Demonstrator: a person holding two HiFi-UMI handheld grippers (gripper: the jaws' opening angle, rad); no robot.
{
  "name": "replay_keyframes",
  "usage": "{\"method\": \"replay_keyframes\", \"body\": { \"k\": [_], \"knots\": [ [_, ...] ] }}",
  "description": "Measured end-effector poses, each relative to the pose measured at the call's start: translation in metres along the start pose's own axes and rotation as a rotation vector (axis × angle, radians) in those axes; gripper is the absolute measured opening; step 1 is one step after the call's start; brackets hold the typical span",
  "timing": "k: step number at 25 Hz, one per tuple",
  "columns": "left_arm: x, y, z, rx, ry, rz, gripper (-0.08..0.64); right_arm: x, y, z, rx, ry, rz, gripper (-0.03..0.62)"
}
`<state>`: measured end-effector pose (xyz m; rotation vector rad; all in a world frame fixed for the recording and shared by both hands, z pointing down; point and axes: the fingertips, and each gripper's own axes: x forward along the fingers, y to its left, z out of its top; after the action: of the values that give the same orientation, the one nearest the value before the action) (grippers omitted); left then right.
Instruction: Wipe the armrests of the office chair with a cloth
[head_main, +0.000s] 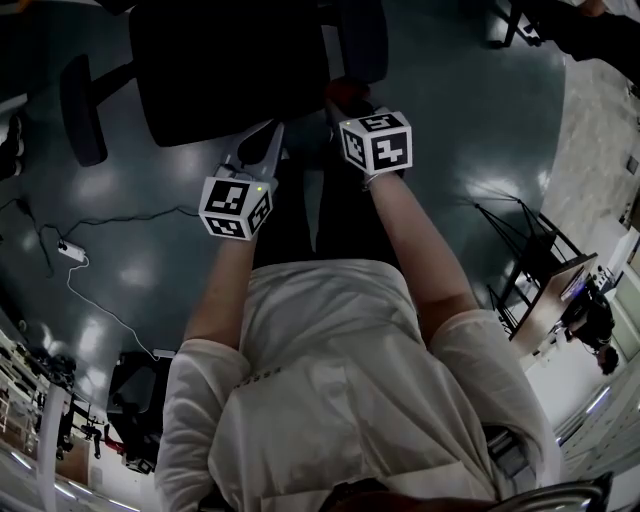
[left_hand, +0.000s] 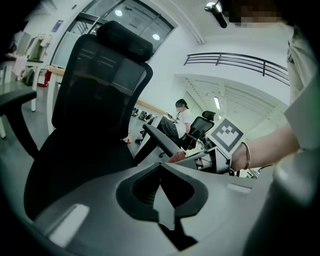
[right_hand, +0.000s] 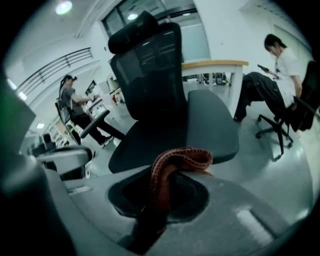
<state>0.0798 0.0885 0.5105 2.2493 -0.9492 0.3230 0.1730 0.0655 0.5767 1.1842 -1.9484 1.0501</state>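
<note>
Your right gripper (head_main: 345, 102) (right_hand: 162, 187) has its jaws pinched on the cloth (head_main: 347, 92) (right_hand: 182, 157), a reddish knit strip that rises from between the tips and folds over in a loop above them. Your left gripper (head_main: 262, 148) (left_hand: 162, 172) has its jaws pressed together with nothing between them. The office chair (head_main: 220, 60) (left_hand: 95, 100) (right_hand: 150, 85) stands directly in front of you on the floor (head_main: 470, 130), its seat towards you and its backrest and headrest on the far side. In the head view, both grippers are held over the near edge of the seat, the left one lower and nearer to you. The cloth sits just beside the near end of the armrest on your right (head_main: 360, 35) (left_hand: 161, 140); the views do not confirm contact between them. The opposite armrest (head_main: 80, 110) is well apart from both grippers. In the left gripper view, the right gripper's marker cube (left_hand: 226, 139) shows just behind that cloth. A cable with a power strip (head_main: 70, 252) lies on the floor to your left.
</note>
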Motion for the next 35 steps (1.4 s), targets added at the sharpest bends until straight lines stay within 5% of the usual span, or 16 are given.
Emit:
{"method": "replay_keyframes", "body": {
  "k": [3,5,10,18,28,35],
  "knots": [
    [-0.005,0.011,0.007,-0.006,-0.018,0.013,0.017,0.001,0.001,0.016,0.250,-0.059,0.005,0.049],
    [-0.007,0.017,0.015,-0.012,-0.035,0.021,0.017,0.003,0.002,0.023,0.305,-0.077,-0.011,0.049],
    [-0.007,0.032,0.027,-0.023,-0.044,0.038,0.017,0.014,0.006,0.049,0.198,-0.107,-0.084,0.049],
    [0.012,0.051,0.046,-0.066,-0.050,0.082,0.017,0.036,-0.016,0.096,0.286,-0.106,-0.151,0.049],
    [0.048,0.076,0.080,-0.122,-0.076,0.164,0.017,0.070,-0.041,0.162,0.321,-0.079,-0.094,0.049],
    [0.081,0.087,0.099,-0.145,-0.084,0.191,0.017,0.083,-0.059,0.222,0.255,-0.094,-0.053,0.049]
  ]
}}
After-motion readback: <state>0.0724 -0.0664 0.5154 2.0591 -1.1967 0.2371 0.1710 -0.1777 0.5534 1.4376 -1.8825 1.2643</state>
